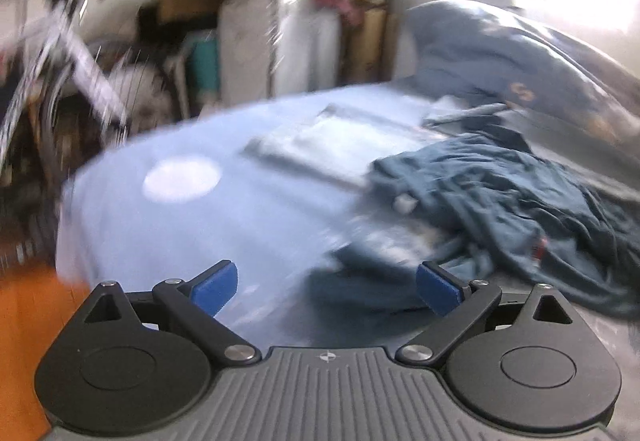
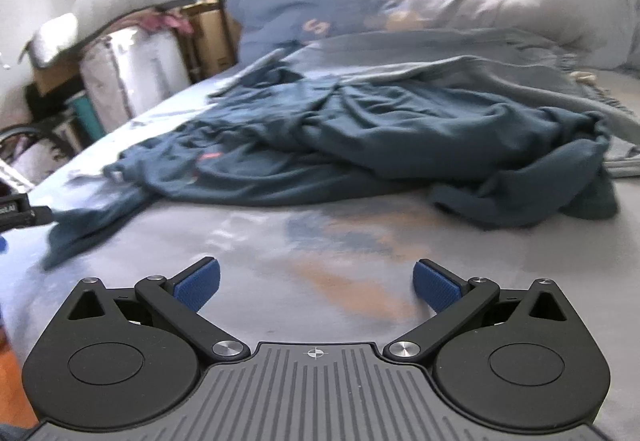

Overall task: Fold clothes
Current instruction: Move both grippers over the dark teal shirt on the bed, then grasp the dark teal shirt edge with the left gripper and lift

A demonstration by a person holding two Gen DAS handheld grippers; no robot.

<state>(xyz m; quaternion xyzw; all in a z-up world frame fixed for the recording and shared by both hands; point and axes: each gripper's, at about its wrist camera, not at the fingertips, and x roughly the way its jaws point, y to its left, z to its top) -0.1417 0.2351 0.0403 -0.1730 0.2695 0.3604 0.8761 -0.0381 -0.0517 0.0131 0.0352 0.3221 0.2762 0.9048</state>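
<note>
Lying crumpled on the pale blue bed (image 2: 280,241), dark teal garment (image 2: 400,137) spread across the middle, near a blue duvet (image 2: 320,1) heaped at the far side. Left gripper (image 1: 327,287) released, blue pads wide apart, above the garment's near left edge. Right gripper (image 2: 316,283) likewise spread, empty, over bare sheet.
</note>
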